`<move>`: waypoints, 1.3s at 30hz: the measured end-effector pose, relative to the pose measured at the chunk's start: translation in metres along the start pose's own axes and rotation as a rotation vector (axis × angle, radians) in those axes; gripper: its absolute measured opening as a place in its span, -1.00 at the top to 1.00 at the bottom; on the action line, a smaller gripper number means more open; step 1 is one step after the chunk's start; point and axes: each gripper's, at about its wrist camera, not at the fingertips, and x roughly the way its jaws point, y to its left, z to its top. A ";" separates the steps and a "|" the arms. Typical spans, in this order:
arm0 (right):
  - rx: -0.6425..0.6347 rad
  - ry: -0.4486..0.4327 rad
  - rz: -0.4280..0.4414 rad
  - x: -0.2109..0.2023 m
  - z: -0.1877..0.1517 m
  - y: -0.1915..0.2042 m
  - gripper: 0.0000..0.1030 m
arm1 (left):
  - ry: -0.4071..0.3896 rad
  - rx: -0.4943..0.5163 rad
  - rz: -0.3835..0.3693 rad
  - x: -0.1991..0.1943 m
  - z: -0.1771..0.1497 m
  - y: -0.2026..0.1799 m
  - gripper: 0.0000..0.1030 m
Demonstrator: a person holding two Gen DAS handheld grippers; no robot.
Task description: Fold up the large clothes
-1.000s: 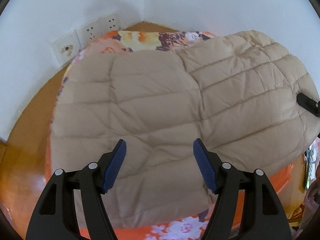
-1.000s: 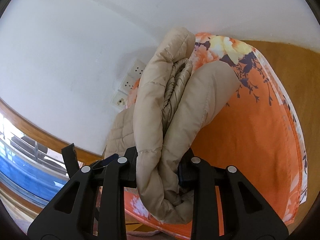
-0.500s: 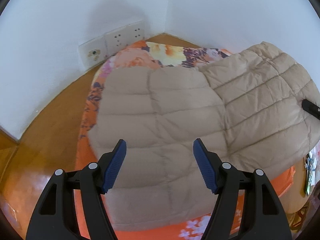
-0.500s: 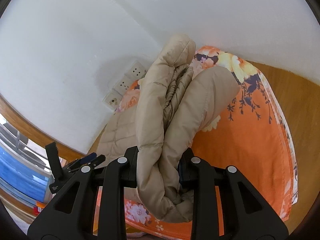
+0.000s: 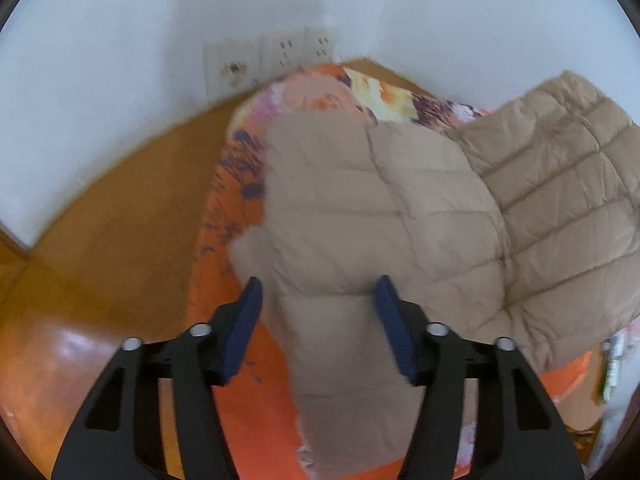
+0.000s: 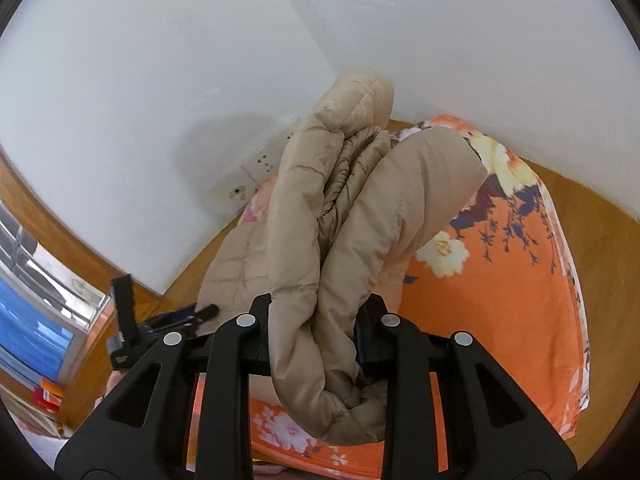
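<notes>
A beige quilted down jacket (image 5: 380, 208) lies spread on an orange floral cloth (image 5: 240, 400). My left gripper (image 5: 318, 312) hangs over the jacket's near left part. Its jaws are closing with a hump of the fabric between the blue pads (image 5: 246, 320), which do not visibly pinch it. In the right wrist view my right gripper (image 6: 316, 320) is shut on a thick bunched edge of the jacket (image 6: 320, 220). That edge is lifted off the cloth (image 6: 500, 300), its folds stand up in front of the camera, and the gripper's tips are hidden by them.
The cloth lies on a brown wooden surface (image 5: 120, 220) in a corner of white walls. Wall sockets (image 5: 280, 56) sit low on the wall just behind the cloth. A window (image 6: 32, 312) shows at the far left of the right wrist view.
My left gripper has slid left across the jacket to its left side, and its jaws have narrowed. My right gripper has risen with the bunched jacket edge still in it.
</notes>
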 end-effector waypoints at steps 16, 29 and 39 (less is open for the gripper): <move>-0.181 0.089 -0.021 0.076 -0.015 0.121 0.53 | 0.002 0.020 -0.166 0.019 0.000 0.014 0.25; -0.184 0.248 0.002 0.152 -0.046 0.158 0.17 | -0.052 -0.072 -0.193 -0.021 -0.015 0.059 0.12; -0.263 0.346 -0.011 0.195 -0.082 0.182 -0.02 | -0.099 -0.172 -0.111 -0.074 -0.046 0.117 0.07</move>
